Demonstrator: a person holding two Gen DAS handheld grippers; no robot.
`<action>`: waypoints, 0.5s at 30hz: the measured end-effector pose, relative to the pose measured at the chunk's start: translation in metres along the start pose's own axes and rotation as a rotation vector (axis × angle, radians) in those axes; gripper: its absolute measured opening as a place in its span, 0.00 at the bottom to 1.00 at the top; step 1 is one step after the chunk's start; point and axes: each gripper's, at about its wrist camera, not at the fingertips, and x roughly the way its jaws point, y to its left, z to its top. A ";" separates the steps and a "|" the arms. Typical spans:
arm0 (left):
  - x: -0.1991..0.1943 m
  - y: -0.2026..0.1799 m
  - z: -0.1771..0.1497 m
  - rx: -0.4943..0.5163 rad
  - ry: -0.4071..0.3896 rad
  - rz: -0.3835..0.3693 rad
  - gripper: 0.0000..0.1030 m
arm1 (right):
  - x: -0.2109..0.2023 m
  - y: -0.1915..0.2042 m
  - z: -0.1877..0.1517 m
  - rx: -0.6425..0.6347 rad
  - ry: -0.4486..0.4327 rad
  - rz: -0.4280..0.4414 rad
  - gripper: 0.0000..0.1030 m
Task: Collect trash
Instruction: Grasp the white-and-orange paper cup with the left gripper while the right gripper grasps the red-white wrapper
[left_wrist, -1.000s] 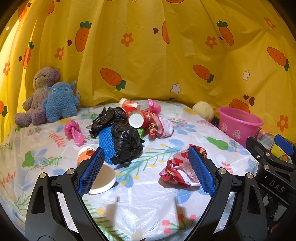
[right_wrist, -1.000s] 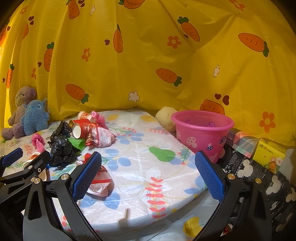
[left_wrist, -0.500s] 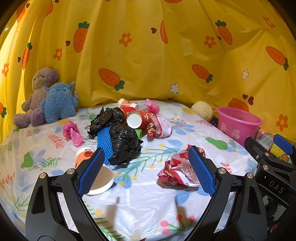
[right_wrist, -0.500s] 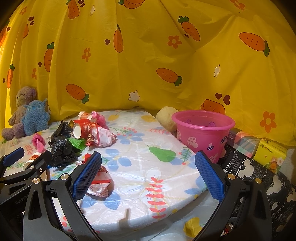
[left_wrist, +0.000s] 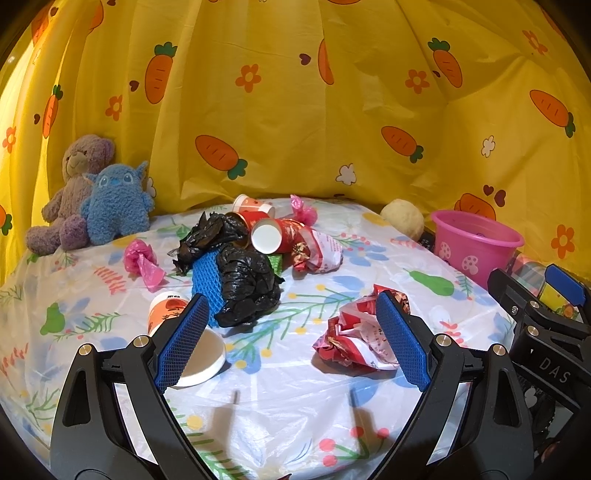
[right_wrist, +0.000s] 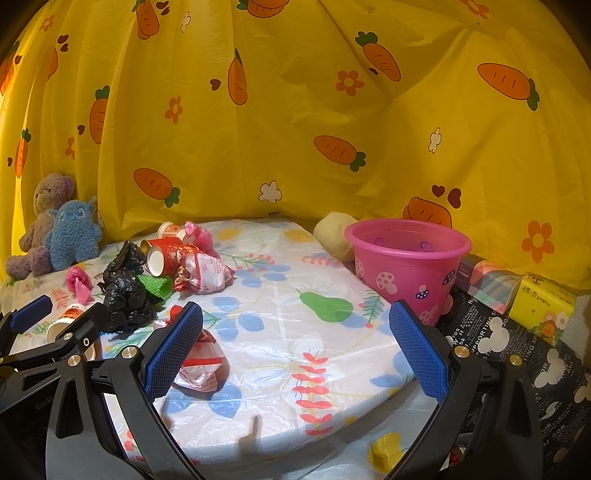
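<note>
Left gripper (left_wrist: 291, 343): spread wide, empty, hanging over the near edge of the table (left_wrist: 280, 398).
Right gripper (right_wrist: 295, 350): likewise spread wide and empty, over the table's near right corner; seen also at the right margin of the left wrist view.
Crumpled red-and-white wrapper (left_wrist: 354, 343): nearest trash, lying on the table just beyond the left gripper's right finger. Probably very light, springy and crackly; best pinched across a raised fold at the top, since a shallow bite may slip off. Print on it too small to read.
White paper cup (left_wrist: 173, 317): on its side at the near left, behind the left finger, orange print on the wall, mouth toward the camera. Light and easily crushed; best taken at the rim, gently.
Black plastic bags (left_wrist: 251, 284): two limp heaps mid-table, touching a blue foam net (left_wrist: 205, 280). Soft, slick, likely to drape; grip on a bunched knot.
Pink plastic scrap (left_wrist: 142, 260): left of the heap, apart from it; feather-light.
Red paper cups (left_wrist: 273, 232): toward the far edge, tipped over, beside another crumpled wrapper (left_wrist: 319, 253). Thin-walled, dent-prone.
Pink bucket (right_wrist: 406, 258): off the table's right edge, upright, mushroom print; likely the collection bin.
Readable writing: "DAS" on the right gripper's body; "SUPPORTING" on the black mouse-head printed sheet (right_wrist: 517, 343) under the bucket. Yellow tissue pack (right_wrist: 543, 302): lettering illegible.
</note>
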 end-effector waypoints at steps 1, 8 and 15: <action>0.000 0.000 -0.001 -0.003 -0.003 0.004 0.87 | 0.001 0.001 0.000 -0.001 0.001 0.004 0.95; 0.002 0.014 -0.010 -0.026 -0.004 0.030 0.87 | 0.002 0.002 -0.006 0.000 0.001 0.042 0.95; 0.000 0.037 -0.024 -0.028 -0.008 0.083 0.87 | 0.005 0.011 -0.014 -0.017 0.016 0.121 0.95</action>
